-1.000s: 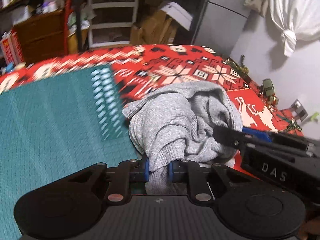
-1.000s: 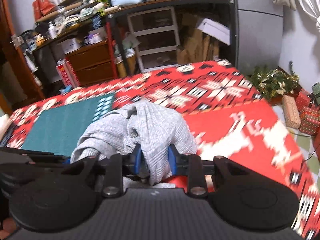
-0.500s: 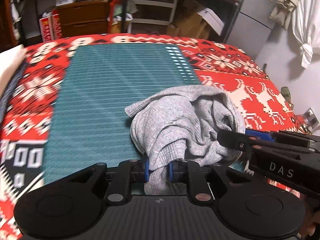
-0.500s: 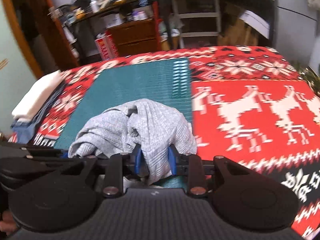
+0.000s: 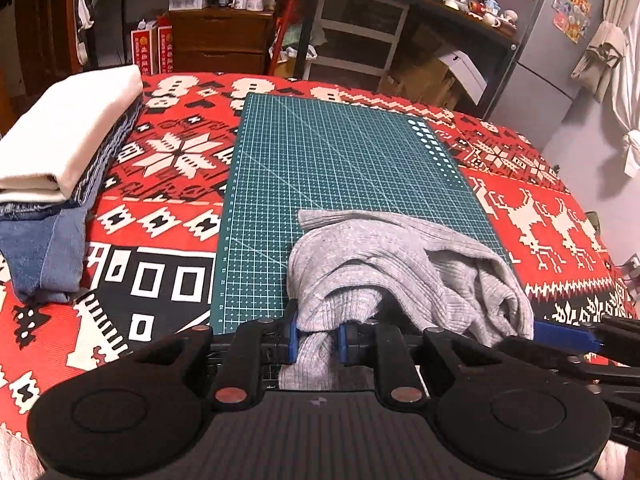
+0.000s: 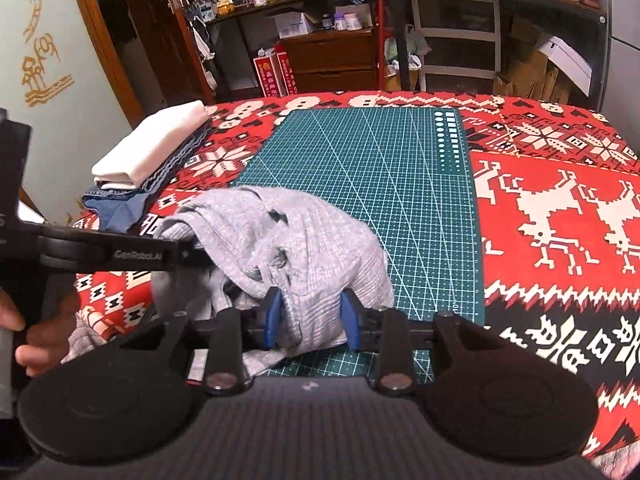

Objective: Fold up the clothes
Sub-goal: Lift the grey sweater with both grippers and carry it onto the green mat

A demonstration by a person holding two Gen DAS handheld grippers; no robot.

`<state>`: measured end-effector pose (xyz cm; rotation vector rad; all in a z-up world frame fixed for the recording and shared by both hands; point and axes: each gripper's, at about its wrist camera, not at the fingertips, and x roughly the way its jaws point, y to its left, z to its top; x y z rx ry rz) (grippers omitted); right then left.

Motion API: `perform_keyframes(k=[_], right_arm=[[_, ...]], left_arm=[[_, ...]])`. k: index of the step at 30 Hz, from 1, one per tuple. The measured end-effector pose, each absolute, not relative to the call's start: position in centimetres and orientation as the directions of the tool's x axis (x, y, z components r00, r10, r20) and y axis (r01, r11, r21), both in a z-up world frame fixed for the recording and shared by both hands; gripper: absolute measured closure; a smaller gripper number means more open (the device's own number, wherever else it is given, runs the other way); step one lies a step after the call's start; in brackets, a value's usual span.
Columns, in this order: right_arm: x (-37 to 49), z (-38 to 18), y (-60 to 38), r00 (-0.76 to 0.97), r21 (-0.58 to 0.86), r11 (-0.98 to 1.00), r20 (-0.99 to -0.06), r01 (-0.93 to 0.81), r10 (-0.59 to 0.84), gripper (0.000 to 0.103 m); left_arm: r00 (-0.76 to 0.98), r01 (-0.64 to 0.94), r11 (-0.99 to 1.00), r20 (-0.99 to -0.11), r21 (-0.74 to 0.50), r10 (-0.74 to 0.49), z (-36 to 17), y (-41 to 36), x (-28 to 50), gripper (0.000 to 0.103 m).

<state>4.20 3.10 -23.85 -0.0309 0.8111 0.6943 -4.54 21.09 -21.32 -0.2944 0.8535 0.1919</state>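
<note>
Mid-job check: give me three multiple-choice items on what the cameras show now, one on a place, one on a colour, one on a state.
1. Where is the folded stack?
A. On the mat
B. Left of the mat
C. On the floor

2. What colour is the mat?
A. Green
B. Yellow
C. White

3. How is the sweater held?
A. Lying free
B. By one gripper only
C. By both grippers

Key: 1 B, it lies on the blanket beside the mat's left edge. 2 A, green with a white grid. 3 C, the left gripper and right gripper each have jaws shut on grey fabric.
</note>
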Motion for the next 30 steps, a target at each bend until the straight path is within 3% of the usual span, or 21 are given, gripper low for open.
perform_keyframes(k=[10, 16, 20, 28, 30], right_arm=[[5.1, -23.4, -1.1, 0.513, 0.249, 0.817, -0.674, -0.52, 0.532, 0.067], [4.3, -24.7, -0.6, 0.461, 0.231, 0.783, -0.7, -0.577, 0.546, 0.067], [3.6, -24.7, 0.4, 0.446, 0.223, 0.76, -0.697, -0.61, 0.562, 0.068], [4.2, -25.3, 1.7, 0.434, 0.234, 0.749, -0.693, -0.62, 0.576, 0.077], [4.5, -25.6, 1.8, 0.428, 0.241, 0.745, -0.692, -0.622, 0.581, 0.086]], left_arm=[[0.645, -0.244, 0.957, -0.763, -0.155, 0.041, -20.6, 21.1, -6.6, 0.085], [0.691, -0.192, 0.977, -0.719, -0.094, 0.067, -18.6, 19.6, -8.3, 0.085], [0.724, -0.113, 0.989, -0.69, -0.091, 0.019, -17.6, 18.3, -9.0, 0.084], [0.695, 0.005, 0.994, -0.714, -0.113, -0.084, -18.3, 15.0, -8.1, 0.085], [0.684, 0.027, 0.993, -0.722, -0.116, -0.103, -18.8, 14.4, -7.8, 0.085]])
